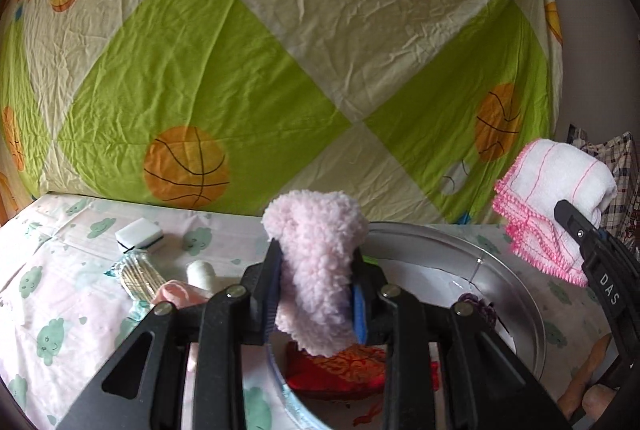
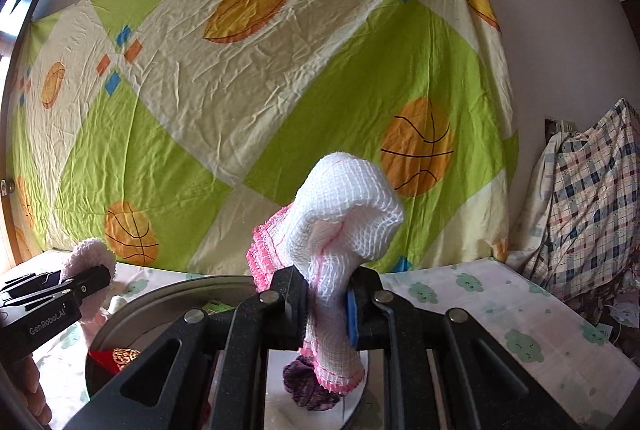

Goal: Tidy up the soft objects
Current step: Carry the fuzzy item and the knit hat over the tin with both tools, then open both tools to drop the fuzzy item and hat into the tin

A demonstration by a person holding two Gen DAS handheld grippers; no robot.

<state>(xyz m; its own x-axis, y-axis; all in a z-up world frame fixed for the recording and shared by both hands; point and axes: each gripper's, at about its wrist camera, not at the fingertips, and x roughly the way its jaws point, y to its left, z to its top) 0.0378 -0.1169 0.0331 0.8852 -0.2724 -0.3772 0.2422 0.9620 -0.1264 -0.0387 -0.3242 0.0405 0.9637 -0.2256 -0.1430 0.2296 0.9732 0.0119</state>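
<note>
1. Pink fluffy fleece cloth (image 1: 316,270) is squeezed tight in the left gripper (image 1: 316,294), and it sticks up past the fingers.
2. The right gripper (image 2: 330,304) pinches a folded white towel with a pink frilly edge (image 2: 344,213).
3. Both hang over the round silver metal basin (image 1: 516,294), where a red pouch (image 1: 340,370) and a purple knit thing (image 2: 308,382) lie.
4. I think the next step is to lower them in and let go.

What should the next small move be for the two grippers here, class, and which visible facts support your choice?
Probably lower the left gripper a little and open it. It is shut on the fluffy pink cloth, held above the round metal basin, where a red embroidered pouch already lies. The right gripper is shut on the white towel with pink trim over the same basin, so it could follow.
</note>
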